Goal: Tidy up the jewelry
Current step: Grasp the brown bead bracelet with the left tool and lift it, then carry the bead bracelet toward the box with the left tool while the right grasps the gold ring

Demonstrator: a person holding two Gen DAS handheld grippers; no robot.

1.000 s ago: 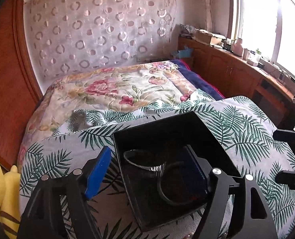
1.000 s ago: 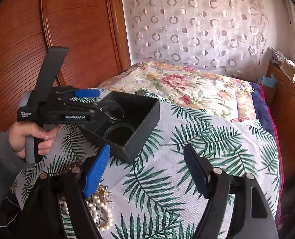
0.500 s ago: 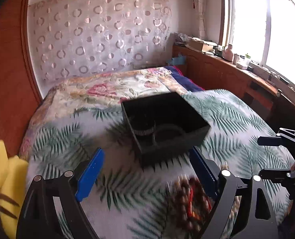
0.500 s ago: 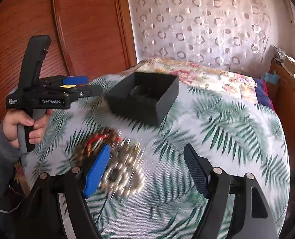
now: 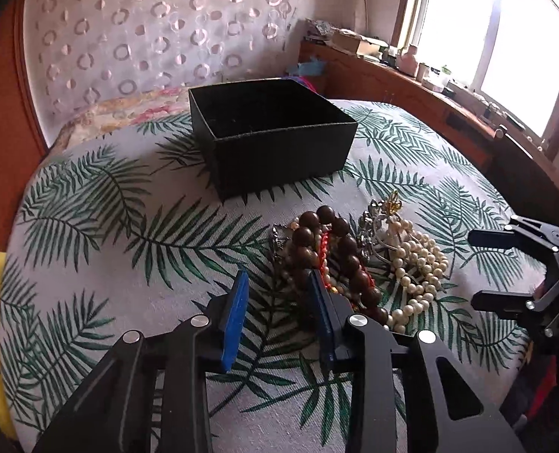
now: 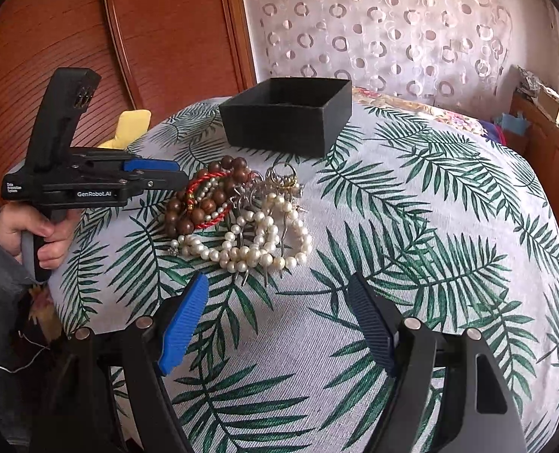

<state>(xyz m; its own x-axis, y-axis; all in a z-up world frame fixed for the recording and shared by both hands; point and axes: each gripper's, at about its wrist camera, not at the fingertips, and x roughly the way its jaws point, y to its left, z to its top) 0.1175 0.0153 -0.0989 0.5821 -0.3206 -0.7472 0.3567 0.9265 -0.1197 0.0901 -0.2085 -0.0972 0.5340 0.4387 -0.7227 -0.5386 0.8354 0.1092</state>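
A pile of jewelry lies on the palm-leaf cloth: brown wooden beads (image 5: pixel 336 241) (image 6: pixel 204 204), a red cord bracelet (image 6: pixel 204 183), pearl strands (image 5: pixel 415 260) (image 6: pixel 249 241) and silver and gold pieces (image 6: pixel 279 181). An open black box (image 5: pixel 275 139) (image 6: pixel 287 113) stands beyond the pile. My left gripper (image 5: pixel 279 302) (image 6: pixel 174 175) is low at the pile's near left edge, jaws narrowed but apart, empty. My right gripper (image 6: pixel 279 313) (image 5: pixel 479 268) is open and empty, just short of the pearls.
The cloth covers a rounded surface (image 6: pixel 430 226) that drops away at its edges. A wooden panel (image 6: pixel 91 37) stands on the left with a yellow soft toy (image 6: pixel 128 124). A wooden cabinet (image 5: pixel 430 105) under a window runs along the right.
Both grippers have pulled back from the black box and dropped lower toward the jewelry pile. My left gripper's jaws have narrowed. The box's inside is now out of sight.
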